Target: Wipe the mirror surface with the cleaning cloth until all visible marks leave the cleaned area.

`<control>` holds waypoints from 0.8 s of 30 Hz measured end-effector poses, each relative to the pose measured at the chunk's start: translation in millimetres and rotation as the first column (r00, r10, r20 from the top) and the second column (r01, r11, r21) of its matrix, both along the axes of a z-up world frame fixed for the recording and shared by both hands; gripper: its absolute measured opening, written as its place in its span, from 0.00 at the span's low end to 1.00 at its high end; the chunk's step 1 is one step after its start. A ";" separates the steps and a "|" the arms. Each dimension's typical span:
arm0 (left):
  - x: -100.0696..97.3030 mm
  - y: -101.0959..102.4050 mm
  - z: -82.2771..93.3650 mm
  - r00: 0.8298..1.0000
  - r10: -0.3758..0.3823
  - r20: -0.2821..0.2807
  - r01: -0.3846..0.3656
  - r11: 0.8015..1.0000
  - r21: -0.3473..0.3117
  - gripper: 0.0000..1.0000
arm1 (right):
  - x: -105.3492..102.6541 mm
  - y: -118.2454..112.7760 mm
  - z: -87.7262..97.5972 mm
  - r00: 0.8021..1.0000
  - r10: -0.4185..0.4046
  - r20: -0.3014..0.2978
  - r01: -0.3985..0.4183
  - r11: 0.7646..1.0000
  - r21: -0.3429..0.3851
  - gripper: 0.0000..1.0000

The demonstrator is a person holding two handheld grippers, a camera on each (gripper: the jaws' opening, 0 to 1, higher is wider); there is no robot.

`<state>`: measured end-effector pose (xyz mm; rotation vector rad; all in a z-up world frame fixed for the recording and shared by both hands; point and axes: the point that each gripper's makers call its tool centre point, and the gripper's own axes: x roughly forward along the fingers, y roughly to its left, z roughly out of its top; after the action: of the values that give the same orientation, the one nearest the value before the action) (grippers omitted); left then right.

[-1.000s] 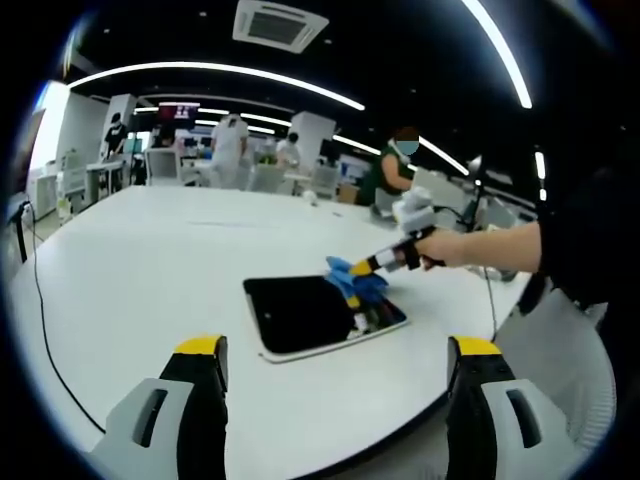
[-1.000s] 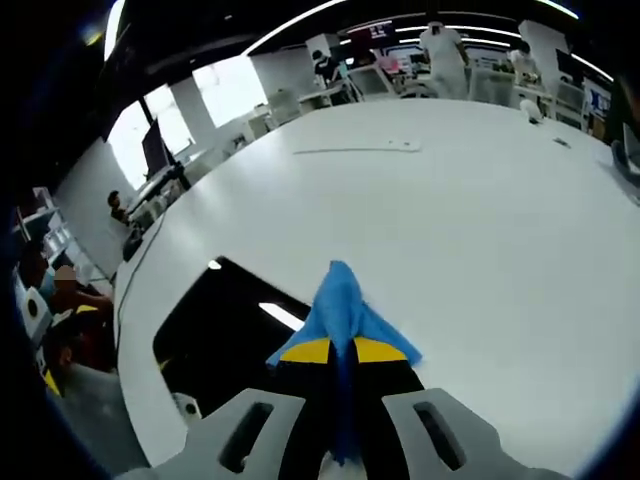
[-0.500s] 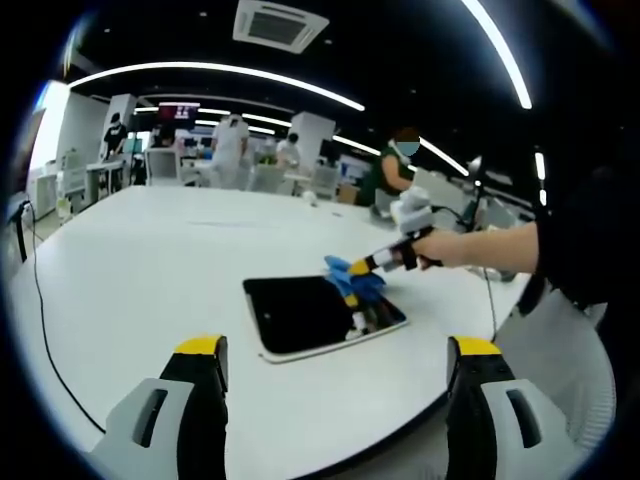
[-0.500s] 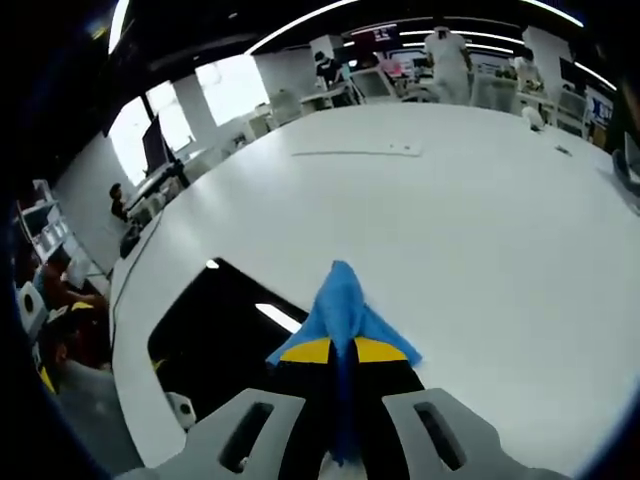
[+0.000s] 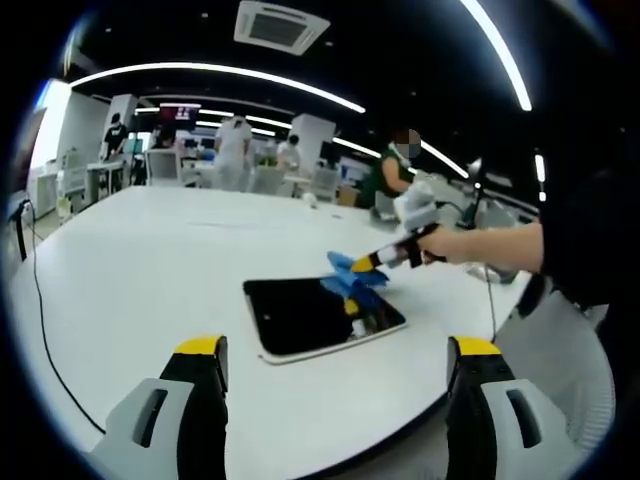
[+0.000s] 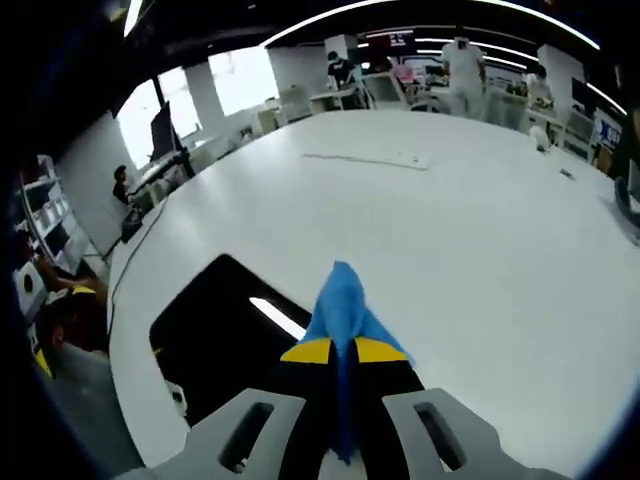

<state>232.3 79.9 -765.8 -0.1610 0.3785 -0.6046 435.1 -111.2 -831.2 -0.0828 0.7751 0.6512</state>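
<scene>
the mirror [image 5: 318,313] lies flat on the white table [image 5: 150,260], near the table's edge on the person's side; it is a dark rectangular panel with rounded corners and a pale border. its surface reflects ceiling lights, seen in the right gripper view as a bright streak on the mirror [image 6: 225,330]. no marks can be made out on the glass at this size.

the right gripper [image 5: 362,266] comes in from the right of the left gripper view, held by a hand [image 5: 462,243] on a bare forearm with a dark sleeve behind it. its yellow-tipped jaws are closed tight on the cleaning cloth [image 5: 350,279], a blue cloth that hangs from the tips and sits at the far right corner of the mirror; whether it presses on the glass cannot be told. in the right gripper view the right gripper [image 6: 343,350] shows the same grip: the cleaning cloth [image 6: 343,305] stands up between the two pinched jaws, just beside the mirror's edge, with bare table [image 6: 480,220] beyond.

the left gripper [image 5: 338,348] is held back from the mirror, above the near edge of the table, jaws spread wide apart with nothing between them.

a black cable [image 5: 40,310] trails across the table's left side. people [image 5: 232,150] stand at desks in the background.
</scene>
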 end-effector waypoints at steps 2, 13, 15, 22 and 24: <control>0.0 -0.2 0.2 1.000 -0.001 0.001 0.001 1.000 -0.001 0.91 | 0.6 -4.8 8.7 0.999 0.001 0.041 -0.001 1.000 -0.012 0.01; 0.1 -0.3 1.2 1.000 0.000 0.006 0.000 1.000 -0.005 0.91 | -7.5 -10.2 39.7 0.995 0.017 0.099 -0.015 1.000 -0.017 0.01; -0.1 0.0 1.3 1.000 0.001 0.006 -0.001 1.000 -0.006 0.91 | -11.4 -7.9 44.1 0.993 0.025 0.112 -0.023 1.000 -0.020 0.01; -0.5 -0.6 1.4 1.000 -0.004 0.007 0.004 1.000 -0.007 0.91 | -18.0 -9.4 51.7 0.993 0.022 0.115 -0.021 1.000 -0.010 0.01; -0.5 -0.4 1.6 1.000 -0.003 0.008 0.003 1.000 -0.008 0.91 | -20.3 -10.7 55.2 0.993 0.019 0.117 -0.019 1.000 -0.004 0.01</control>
<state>231.9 79.5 -764.2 -0.1652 0.3688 -0.6098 414.8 -121.9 -776.0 -0.1303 0.6631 0.6571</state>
